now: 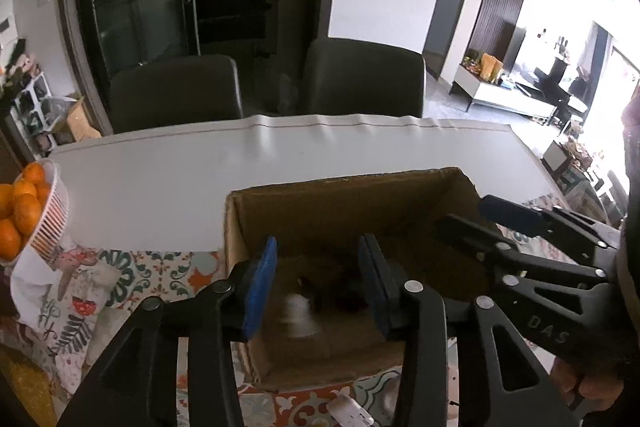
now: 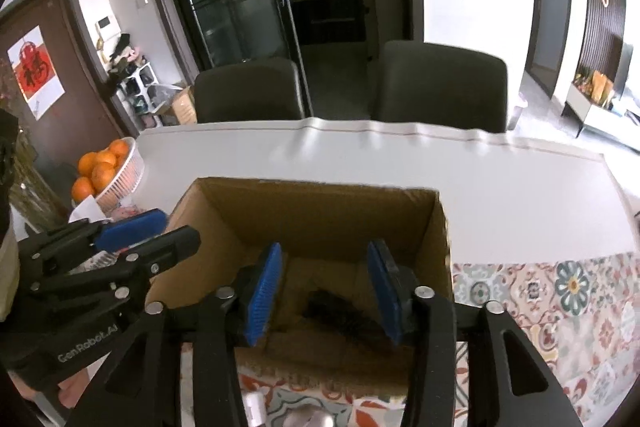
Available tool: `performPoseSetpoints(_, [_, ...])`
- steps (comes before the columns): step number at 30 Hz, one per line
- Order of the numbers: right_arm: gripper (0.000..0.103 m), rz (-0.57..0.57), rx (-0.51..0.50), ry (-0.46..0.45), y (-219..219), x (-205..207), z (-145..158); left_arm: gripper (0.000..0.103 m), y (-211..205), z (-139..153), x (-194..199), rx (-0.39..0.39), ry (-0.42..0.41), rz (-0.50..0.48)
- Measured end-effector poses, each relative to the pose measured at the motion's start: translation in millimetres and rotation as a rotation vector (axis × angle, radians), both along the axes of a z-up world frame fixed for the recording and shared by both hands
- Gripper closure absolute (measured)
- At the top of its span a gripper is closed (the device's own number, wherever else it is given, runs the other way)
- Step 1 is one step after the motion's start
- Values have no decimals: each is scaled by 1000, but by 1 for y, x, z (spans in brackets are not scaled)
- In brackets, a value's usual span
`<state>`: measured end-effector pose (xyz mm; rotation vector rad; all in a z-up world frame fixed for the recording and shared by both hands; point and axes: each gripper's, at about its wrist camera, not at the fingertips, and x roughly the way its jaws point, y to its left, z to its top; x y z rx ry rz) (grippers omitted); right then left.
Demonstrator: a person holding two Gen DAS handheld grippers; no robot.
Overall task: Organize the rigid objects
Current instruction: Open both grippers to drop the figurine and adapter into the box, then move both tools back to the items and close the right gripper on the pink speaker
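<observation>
An open cardboard box point(image 1: 320, 195) stands on the patterned tablecloth; it also shows in the right wrist view point(image 2: 312, 203). My left gripper point(image 1: 316, 283) is open and empty above the box's near part. A blurred white object point(image 1: 298, 311) and dark items point(image 1: 340, 291) lie on the box floor below it. My right gripper point(image 2: 326, 287) is open and empty over the same box, above a dark bristly brush point(image 2: 344, 315) lying inside. Each gripper shows in the other's view, the right one point(image 1: 472, 219) at the box's right wall, the left one point(image 2: 160, 231) at its left wall.
A white basket of oranges point(image 1: 48, 215) stands at the left, also in the right wrist view point(image 2: 120, 171). A white table surface point(image 1: 280, 155) lies beyond the box, with two dark chairs point(image 1: 176, 91) behind. A white item point(image 1: 352, 411) lies on the cloth near the box's front.
</observation>
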<state>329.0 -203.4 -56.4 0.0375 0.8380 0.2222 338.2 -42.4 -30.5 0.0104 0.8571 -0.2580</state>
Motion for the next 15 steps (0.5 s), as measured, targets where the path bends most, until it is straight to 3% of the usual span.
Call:
performPoseSetpoints(2, [53,-7,-14,-11,0,-5,4,46,0,4,-6,29,-23,11])
performPoseSetpoints(8, [36,-37,-55,-73,-6,-34,17,26,0,19,-35,88,-92,56])
performPoseSetpoints(15, [22,-91,-104,-151,-11,-75,38,11,1,35,-78,134,-177,106])
